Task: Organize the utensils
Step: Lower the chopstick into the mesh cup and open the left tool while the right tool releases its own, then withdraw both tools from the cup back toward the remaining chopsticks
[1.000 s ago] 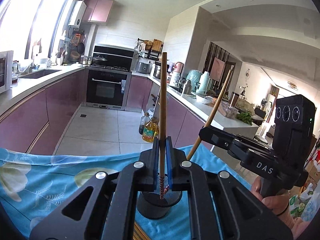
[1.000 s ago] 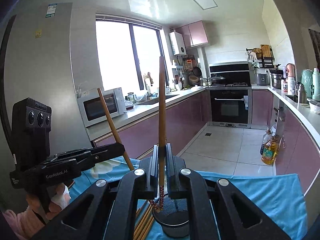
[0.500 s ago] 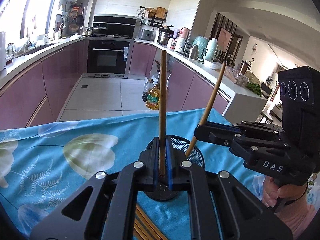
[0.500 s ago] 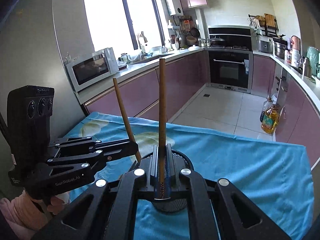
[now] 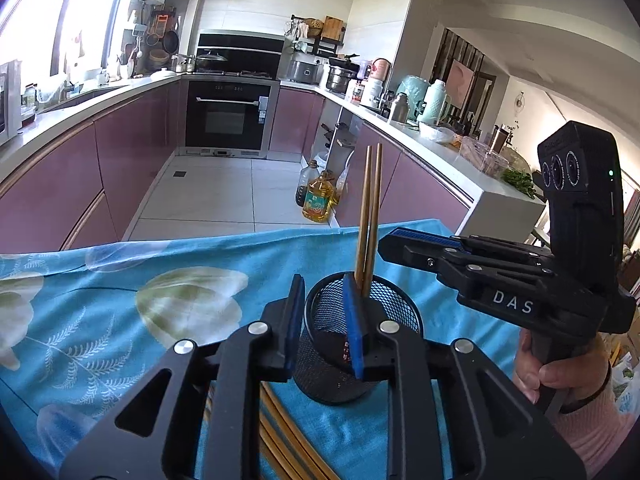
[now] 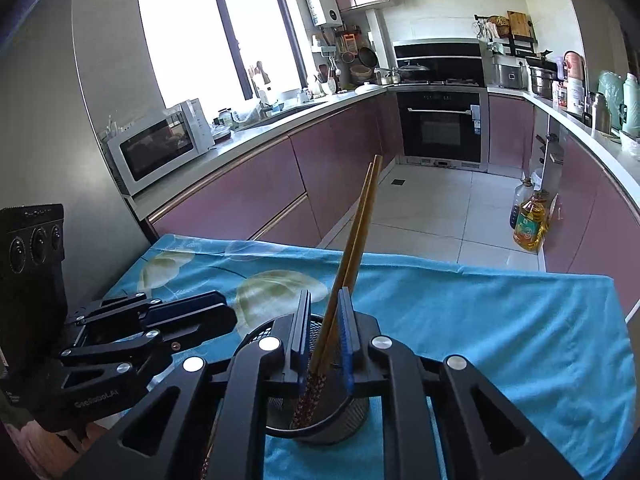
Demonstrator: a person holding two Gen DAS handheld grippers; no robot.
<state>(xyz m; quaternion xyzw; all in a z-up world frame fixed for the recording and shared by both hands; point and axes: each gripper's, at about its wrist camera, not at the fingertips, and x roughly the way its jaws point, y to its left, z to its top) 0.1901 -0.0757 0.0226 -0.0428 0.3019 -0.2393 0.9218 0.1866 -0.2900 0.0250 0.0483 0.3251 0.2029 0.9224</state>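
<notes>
A black mesh cup (image 5: 396,308) stands on the blue flowered cloth (image 5: 100,300). Two wooden chopsticks (image 5: 370,216) stand in it, leaning together. My left gripper (image 5: 324,320) is open and empty, its jaws over the cup's near rim. My right gripper (image 6: 325,336) is open over the same cup (image 6: 352,412); the chopsticks (image 6: 356,236) stand loose between its jaws. The right gripper also shows in the left wrist view (image 5: 424,244). The left gripper shows at the left of the right wrist view (image 6: 192,320). Several more chopsticks (image 5: 280,432) lie on the cloth under my left gripper.
The cloth-covered table's far edge (image 6: 460,268) drops to the tiled kitchen floor. Oil bottles (image 6: 530,220) stand on the floor by the purple cabinets. A microwave (image 6: 160,144) sits on the left counter. An oven (image 5: 232,120) is at the back.
Both grippers have opened and let go of their chopsticks. The two chopsticks now stand in the mesh cup. Both grippers have come down close over the cup.
</notes>
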